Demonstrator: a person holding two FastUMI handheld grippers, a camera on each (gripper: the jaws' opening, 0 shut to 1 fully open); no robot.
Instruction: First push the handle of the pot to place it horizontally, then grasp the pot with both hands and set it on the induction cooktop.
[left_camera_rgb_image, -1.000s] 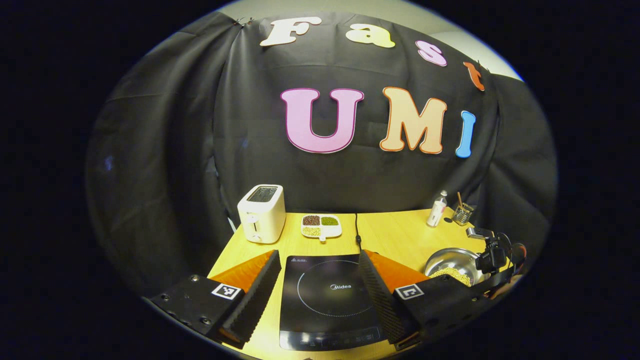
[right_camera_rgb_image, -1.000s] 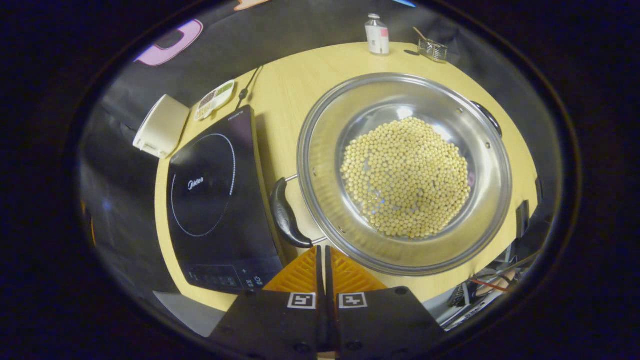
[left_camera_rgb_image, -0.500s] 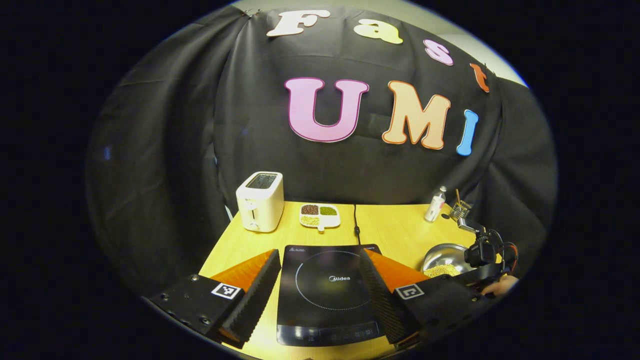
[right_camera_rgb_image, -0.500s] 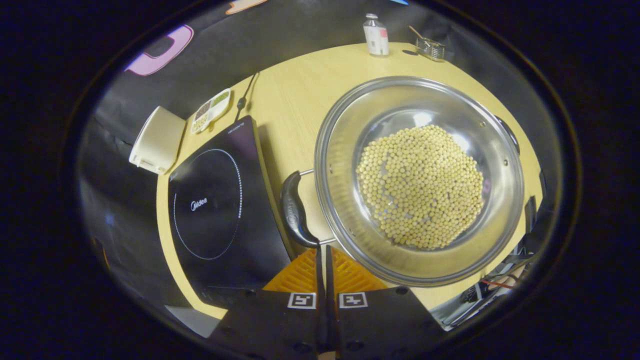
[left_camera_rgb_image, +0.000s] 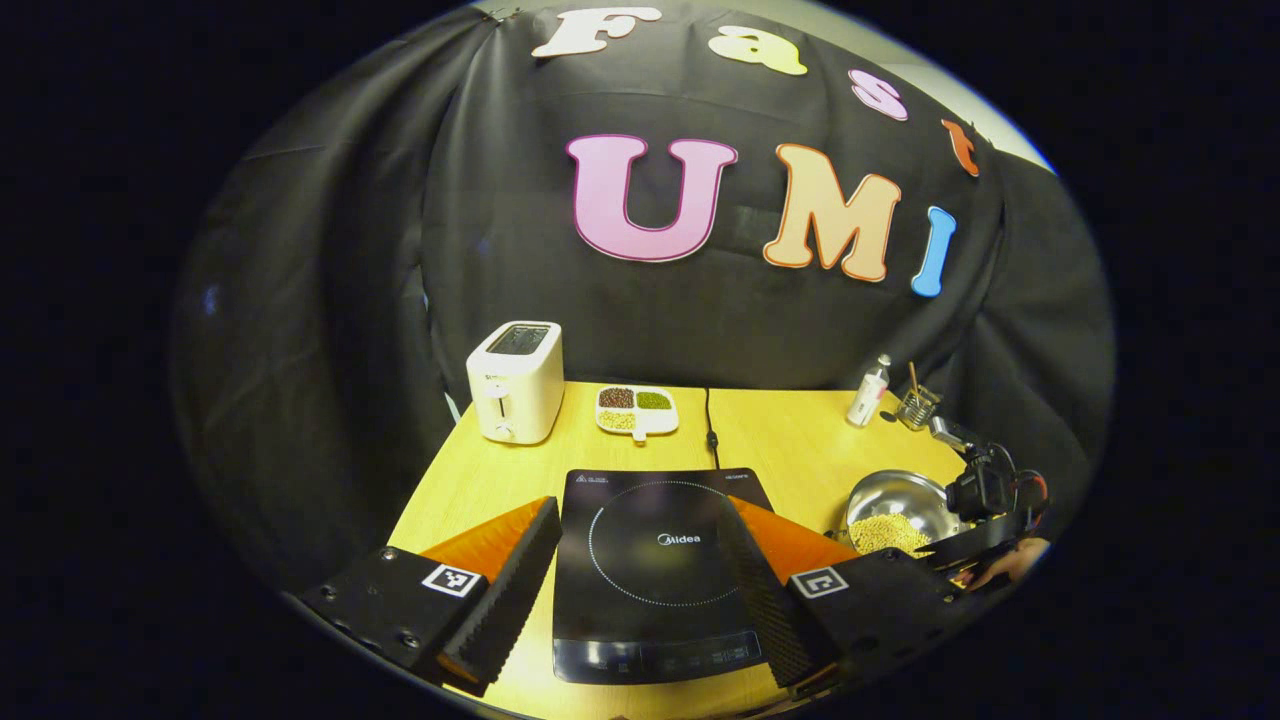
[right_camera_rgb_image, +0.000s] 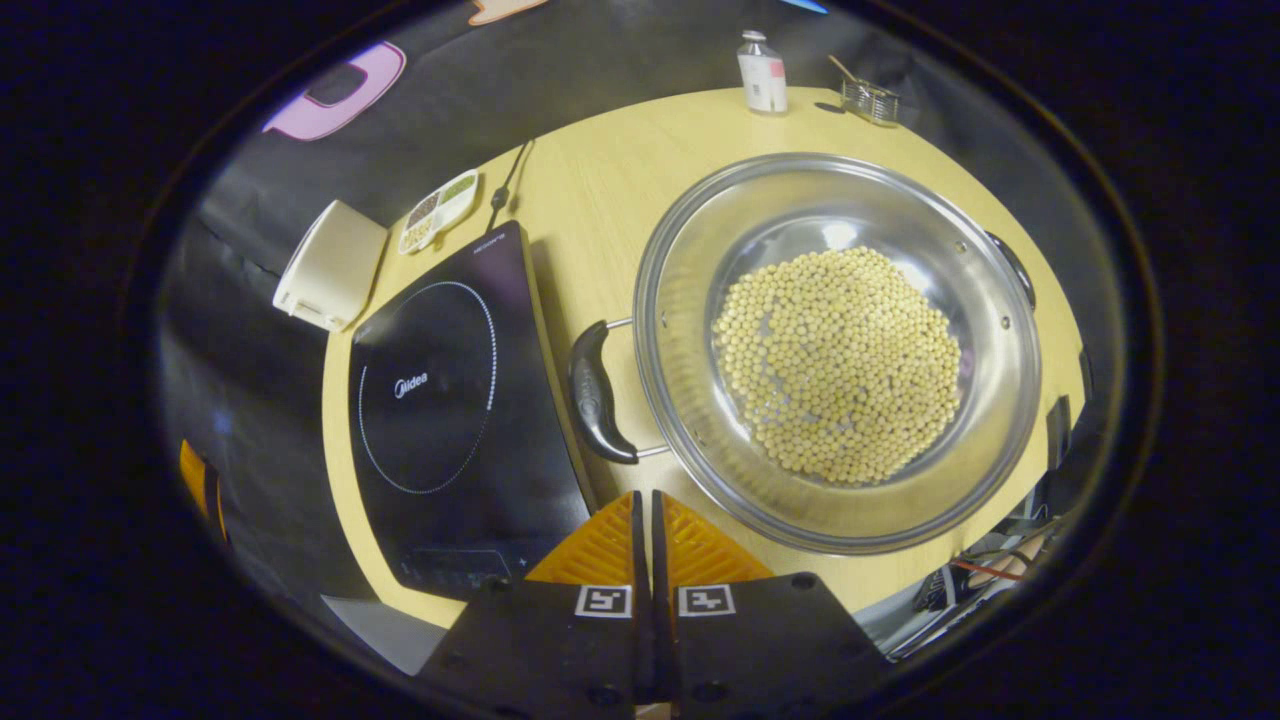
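A steel pot (right_camera_rgb_image: 690, 220) full of yellow beans (right_camera_rgb_image: 838, 364) stands on the wooden table, right of the black induction cooktop (right_camera_rgb_image: 440, 390). One black handle (right_camera_rgb_image: 596, 394) points toward the cooktop, the other (right_camera_rgb_image: 1010, 262) sits on the far rim. My right gripper (right_camera_rgb_image: 645, 500) is shut with nothing in it, its tips a little in front of the near handle, not touching it. In the left gripper view my left gripper (left_camera_rgb_image: 640, 575) stands open over the cooktop (left_camera_rgb_image: 650, 560), and the pot (left_camera_rgb_image: 895, 505) lies at the right with the other gripper (left_camera_rgb_image: 985, 500) above it.
A white toaster (left_camera_rgb_image: 515, 380), a divided dish of beans (left_camera_rgb_image: 637, 410) and a power cord (left_camera_rgb_image: 710, 425) sit behind the cooktop. A small bottle (right_camera_rgb_image: 762, 72) and a wire holder (right_camera_rgb_image: 868, 98) stand at the table's far right corner (right_camera_rgb_image: 950, 150).
My right gripper drew back a little from the pot's near handle, which now lies more level beside the cooktop. The left gripper view tilted down, showing more of the table.
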